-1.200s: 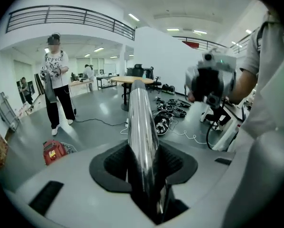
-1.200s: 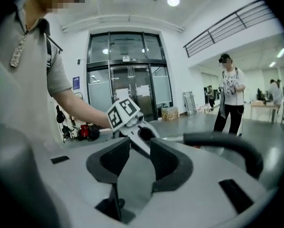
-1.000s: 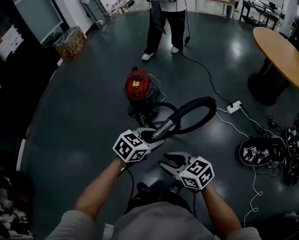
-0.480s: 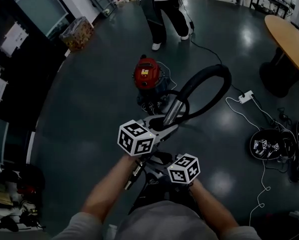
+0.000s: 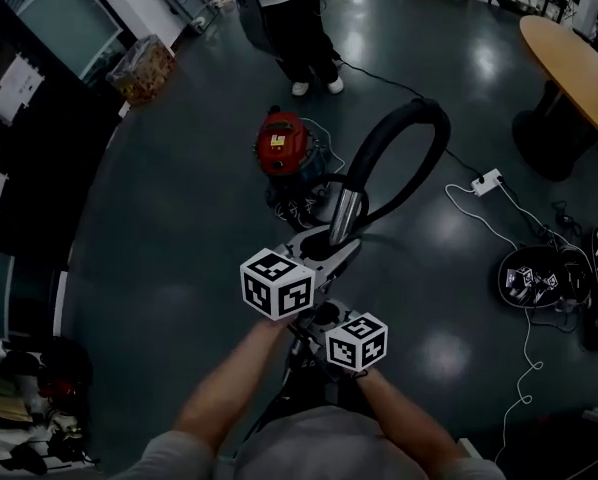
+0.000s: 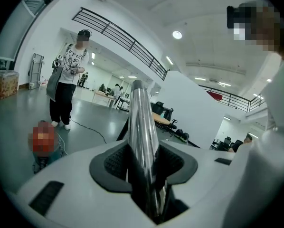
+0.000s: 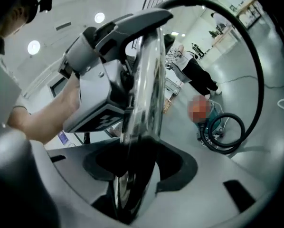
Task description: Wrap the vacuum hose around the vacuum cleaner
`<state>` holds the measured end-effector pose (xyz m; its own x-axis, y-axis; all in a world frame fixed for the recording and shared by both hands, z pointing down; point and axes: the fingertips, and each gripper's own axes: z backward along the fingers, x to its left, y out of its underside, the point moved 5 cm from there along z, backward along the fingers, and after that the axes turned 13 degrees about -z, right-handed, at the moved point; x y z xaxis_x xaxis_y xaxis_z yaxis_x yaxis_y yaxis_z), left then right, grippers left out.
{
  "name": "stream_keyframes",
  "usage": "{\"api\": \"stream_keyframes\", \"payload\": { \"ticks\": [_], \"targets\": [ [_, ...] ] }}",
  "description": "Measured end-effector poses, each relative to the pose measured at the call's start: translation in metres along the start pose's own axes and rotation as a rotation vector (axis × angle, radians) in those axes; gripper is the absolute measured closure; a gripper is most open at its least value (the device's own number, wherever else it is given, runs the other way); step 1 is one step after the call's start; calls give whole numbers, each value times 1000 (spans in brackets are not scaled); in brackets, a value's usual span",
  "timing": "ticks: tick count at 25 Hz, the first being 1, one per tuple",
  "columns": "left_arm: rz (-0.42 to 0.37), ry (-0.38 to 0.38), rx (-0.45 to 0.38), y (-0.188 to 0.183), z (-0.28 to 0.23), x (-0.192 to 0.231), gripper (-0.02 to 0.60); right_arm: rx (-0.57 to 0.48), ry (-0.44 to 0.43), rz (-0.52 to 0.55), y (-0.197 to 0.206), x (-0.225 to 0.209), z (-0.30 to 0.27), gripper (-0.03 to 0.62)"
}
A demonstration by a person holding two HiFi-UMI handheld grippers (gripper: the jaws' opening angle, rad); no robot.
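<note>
The red vacuum cleaner (image 5: 282, 146) stands on the dark floor ahead of me. Its black hose (image 5: 419, 143) arches up in a tall loop to a chrome tube (image 5: 346, 218). My left gripper (image 5: 329, 255) is shut on that tube, which runs straight up between the pads in the left gripper view (image 6: 142, 141). My right gripper (image 5: 324, 318) sits just below the left one. Its jaws have spread wider and stand round the lower tube (image 7: 144, 113) without clearly pressing it. The right gripper view also shows the hose (image 7: 256, 65) curving down to coils by the cleaner (image 7: 199, 109).
A person (image 5: 284, 18) stands just beyond the cleaner. A white power strip (image 5: 487, 181) and its cable lie on the floor to the right, near a pile of black gear (image 5: 539, 278). A round wooden table (image 5: 579, 63) is at far right, a basket (image 5: 144, 68) at far left.
The right gripper has moved left, in under the left gripper and round the tube. The tube and hose loop have swung up to stand taller.
</note>
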<state>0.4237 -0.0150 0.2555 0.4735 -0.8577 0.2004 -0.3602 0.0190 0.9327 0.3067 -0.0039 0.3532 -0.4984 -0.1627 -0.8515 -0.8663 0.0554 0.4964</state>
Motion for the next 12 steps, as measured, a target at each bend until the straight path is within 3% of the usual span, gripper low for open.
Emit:
{"api": "stream_keyframes", "payload": {
  "ticks": [3,5,12],
  "targets": [
    [71,-17,-23,2,-8,2,417,19,84,83,-3,-5,-5,396],
    [91,-24,-27,4,-13,1,417,36,114,111,-5,-9,-2,467],
    [105,45,1,4,-32,-14,416,50,108,112,-10,-20,17,476]
  ]
}}
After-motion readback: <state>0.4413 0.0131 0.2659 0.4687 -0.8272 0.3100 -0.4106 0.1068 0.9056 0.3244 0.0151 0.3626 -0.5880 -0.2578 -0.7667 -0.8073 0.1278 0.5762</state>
